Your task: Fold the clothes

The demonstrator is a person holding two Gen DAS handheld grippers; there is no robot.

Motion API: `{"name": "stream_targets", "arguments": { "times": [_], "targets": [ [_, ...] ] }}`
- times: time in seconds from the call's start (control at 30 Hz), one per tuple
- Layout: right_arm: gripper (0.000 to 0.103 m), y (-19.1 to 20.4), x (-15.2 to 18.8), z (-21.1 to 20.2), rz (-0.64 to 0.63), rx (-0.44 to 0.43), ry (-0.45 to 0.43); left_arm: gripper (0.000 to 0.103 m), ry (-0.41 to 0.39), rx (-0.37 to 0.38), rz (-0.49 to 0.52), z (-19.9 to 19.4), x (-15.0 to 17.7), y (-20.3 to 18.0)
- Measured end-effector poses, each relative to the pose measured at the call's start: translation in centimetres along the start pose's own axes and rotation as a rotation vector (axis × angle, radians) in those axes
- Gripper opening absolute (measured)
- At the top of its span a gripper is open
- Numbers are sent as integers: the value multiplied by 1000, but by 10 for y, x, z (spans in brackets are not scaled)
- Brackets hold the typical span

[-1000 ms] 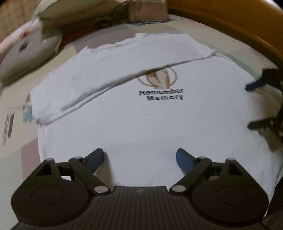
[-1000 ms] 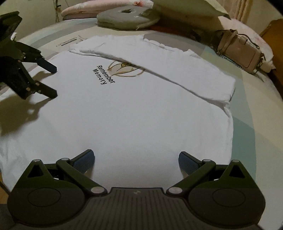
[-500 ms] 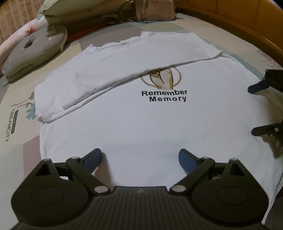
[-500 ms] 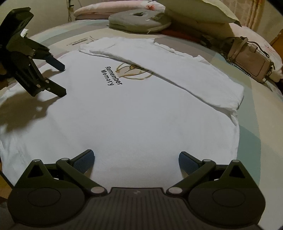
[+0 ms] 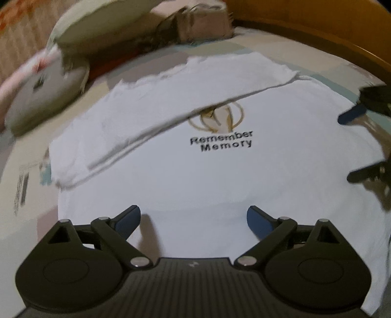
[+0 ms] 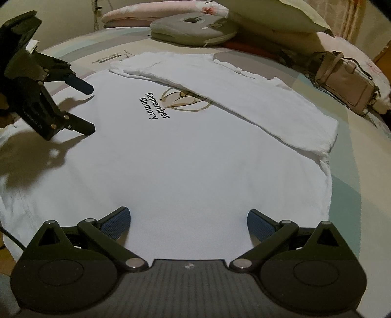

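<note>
A white T-shirt [image 5: 195, 176] [image 6: 195, 166] with black "Remember Memory" lettering lies spread on the bed, its far part folded over so the flap covers part of the gold emblem. My left gripper [image 5: 193, 217] hovers open over the shirt's near edge, nothing between its blue pads. In the right wrist view the left gripper [image 6: 88, 108] appears at the left, open above the cloth. My right gripper [image 6: 188, 220] is open over another edge of the shirt. From the left wrist view the right gripper [image 5: 352, 146] shows at the right edge, open.
A grey ring cushion [image 6: 195, 28] [image 5: 46, 95] and pillows [image 6: 276, 14] lie beyond the shirt. A beige handbag [image 6: 347, 85] [image 5: 202, 22] rests near them. A wooden bed frame [image 5: 317, 31] curves along the far right. Patterned bedsheet [image 6: 361, 186] surrounds the shirt.
The left wrist view is now blurred and shifted, so the left gripper is moving. The right view has crept slightly closer to the shirt. Both grippers stay open.
</note>
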State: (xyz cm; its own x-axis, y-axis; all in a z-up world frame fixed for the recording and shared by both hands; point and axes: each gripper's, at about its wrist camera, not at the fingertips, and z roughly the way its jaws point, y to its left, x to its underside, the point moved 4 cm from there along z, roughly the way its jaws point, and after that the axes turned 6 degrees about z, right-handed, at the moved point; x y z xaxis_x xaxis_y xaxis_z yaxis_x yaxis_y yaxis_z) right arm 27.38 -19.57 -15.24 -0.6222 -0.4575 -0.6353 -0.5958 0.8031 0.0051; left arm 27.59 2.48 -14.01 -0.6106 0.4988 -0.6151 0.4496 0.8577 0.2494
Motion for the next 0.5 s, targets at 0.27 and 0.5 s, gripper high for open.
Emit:
{"name": "stream_targets", "arguments": {
  "times": [0.27,0.5],
  "targets": [
    [103,21,22,-20,187,181,-15,92,-114,-20,55,-55,31,-38],
    [103,59,21,-56,289,166,-15,93,-117,13,-90,-92,76,-43]
  ]
}}
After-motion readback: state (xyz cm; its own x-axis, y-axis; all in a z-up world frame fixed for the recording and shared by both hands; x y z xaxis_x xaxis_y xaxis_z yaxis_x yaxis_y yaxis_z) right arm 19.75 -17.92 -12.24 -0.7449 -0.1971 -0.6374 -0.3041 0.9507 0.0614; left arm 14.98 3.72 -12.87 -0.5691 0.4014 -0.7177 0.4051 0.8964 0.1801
